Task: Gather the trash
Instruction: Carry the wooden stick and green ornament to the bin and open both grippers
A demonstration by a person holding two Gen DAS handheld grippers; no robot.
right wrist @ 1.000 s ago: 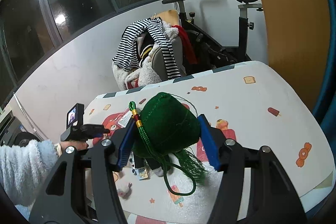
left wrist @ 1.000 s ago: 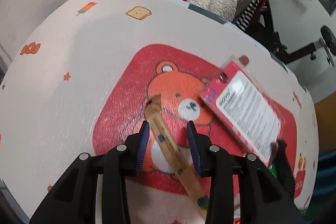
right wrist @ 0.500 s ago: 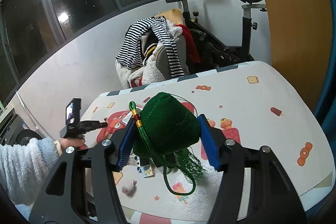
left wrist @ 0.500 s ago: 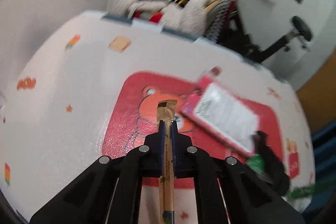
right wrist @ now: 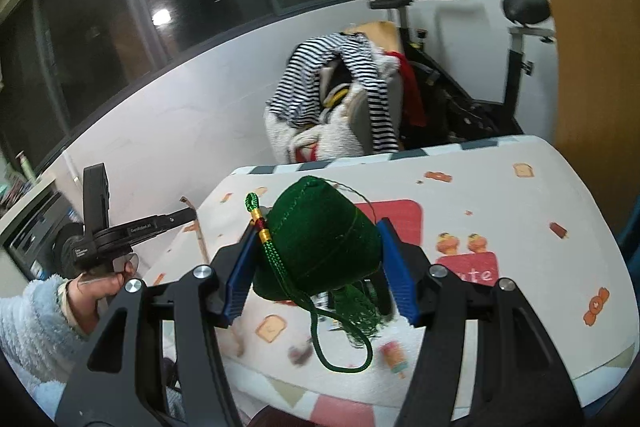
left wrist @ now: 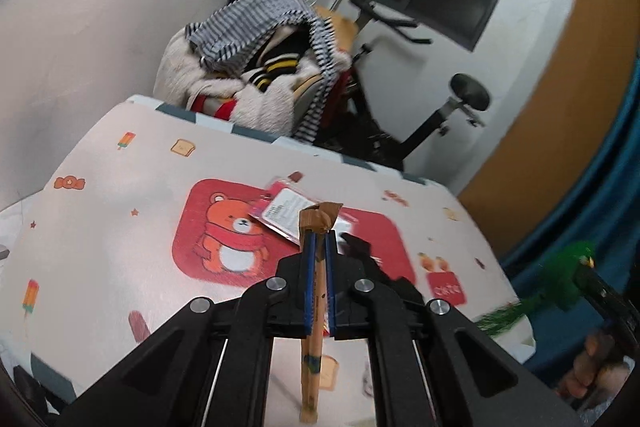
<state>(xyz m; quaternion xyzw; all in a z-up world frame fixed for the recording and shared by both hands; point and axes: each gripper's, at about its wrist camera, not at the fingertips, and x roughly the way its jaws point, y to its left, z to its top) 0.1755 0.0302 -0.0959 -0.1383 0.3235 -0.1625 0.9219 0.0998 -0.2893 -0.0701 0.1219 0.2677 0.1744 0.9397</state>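
A: In the left wrist view, what was the left gripper (left wrist: 316,259) doing?

B: It was clamped tight on a long brown paper sleeve (left wrist: 314,291), pinched edge-on between the blue pads so the torn top stuck out past the tips and the rest hung below. Holding it mid-length looked like a way to keep a limp strip from flopping, I'd judge. It was raised clear of the surface (left wrist: 120,211).

A: And on the surface?

B: A white cloth printed with toast and ice lollies, a red bear mat (left wrist: 224,227), and on the mat a pink packet with a white label (left wrist: 284,213), uncollected. At the right edge the green tasselled pouch (left wrist: 568,271) showed, blurred.

A: The room?

B: A chair heaped with striped and fleecy clothes (left wrist: 260,59), an exercise bike (left wrist: 404,99), dark windows, an orange panel.

A: The right wrist view?

B: The right gripper (right wrist: 316,259) was closed on that green tasselled pouch (right wrist: 320,247), its pads against both sides, the cord loop and fringe dangling beneath. It was held above the surface (right wrist: 540,195), probably ready for carrying off as trash. On the left, a hand (right wrist: 96,287) in a pale fleecy sleeve held the other gripper, the brown sleeve (right wrist: 198,227) slanting from its tips.

A: Anything else?

B: Small scraps below the pouch, too blurred to name.
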